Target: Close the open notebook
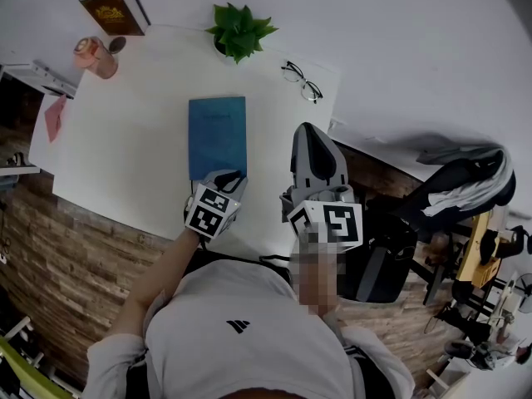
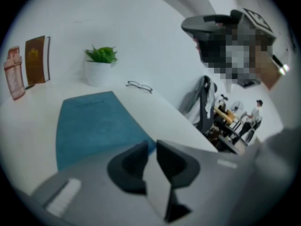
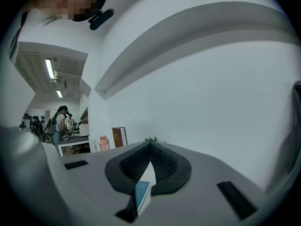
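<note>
A blue notebook [image 1: 217,135] lies shut and flat on the white table [image 1: 125,148]; it also shows in the left gripper view as a blue cover [image 2: 91,124]. My left gripper [image 1: 226,175] sits at the notebook's near edge, angled down. Its jaws [image 2: 151,145] stand a narrow slit apart with nothing between them. My right gripper [image 1: 309,129] hovers to the right of the notebook, roughly level, apart from it. Its tips [image 3: 150,142] meet, holding nothing; a corner of the notebook [image 3: 142,194] shows beneath them.
At the table's far edge stand a potted plant [image 1: 240,30], a pair of glasses [image 1: 301,81], a brown book [image 1: 114,8] and a pink bottle [image 1: 96,56]. A pink paper [image 1: 55,116] lies at the left edge. A chair draped with clothes [image 1: 461,177] stands right.
</note>
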A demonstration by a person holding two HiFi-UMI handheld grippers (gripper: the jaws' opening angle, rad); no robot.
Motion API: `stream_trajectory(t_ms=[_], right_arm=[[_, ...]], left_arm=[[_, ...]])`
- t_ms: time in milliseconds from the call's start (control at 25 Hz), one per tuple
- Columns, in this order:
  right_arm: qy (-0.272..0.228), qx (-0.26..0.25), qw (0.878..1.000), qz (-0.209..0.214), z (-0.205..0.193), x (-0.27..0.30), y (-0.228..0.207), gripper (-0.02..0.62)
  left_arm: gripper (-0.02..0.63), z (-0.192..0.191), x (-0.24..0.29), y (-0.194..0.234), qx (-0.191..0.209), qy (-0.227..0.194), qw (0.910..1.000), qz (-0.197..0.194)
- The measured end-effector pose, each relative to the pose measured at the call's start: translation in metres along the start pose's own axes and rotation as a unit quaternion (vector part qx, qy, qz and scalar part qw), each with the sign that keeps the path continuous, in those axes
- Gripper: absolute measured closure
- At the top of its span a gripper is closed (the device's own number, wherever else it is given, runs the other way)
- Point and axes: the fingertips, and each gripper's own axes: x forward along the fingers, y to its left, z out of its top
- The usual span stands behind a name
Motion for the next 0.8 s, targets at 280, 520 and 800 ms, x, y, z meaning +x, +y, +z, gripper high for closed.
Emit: stream_trajectory(t_ms=[280, 520, 800], right_arm=[[-0.006, 0.001, 1.000, -0.005, 0.001, -0.006, 0.002, 0.597], [-0.012, -0.002, 1.000, -0.003, 0.003, -0.014, 0.011, 0.597], [-0.014, -0.008, 1.000, 0.005, 0.003, -0.024, 0.027, 0.597]], left_arm=[[0.597, -0.002, 0.001, 0.004, 0.005, 0.003, 0.9999, 0.014], [0.593, 0.003, -0.010, 0.001, 0.012, -0.025, 0.9995, 0.016], [0.569, 0.027, -0.044, -0.006, 0.014, -0.084, 0.9962, 0.021]])
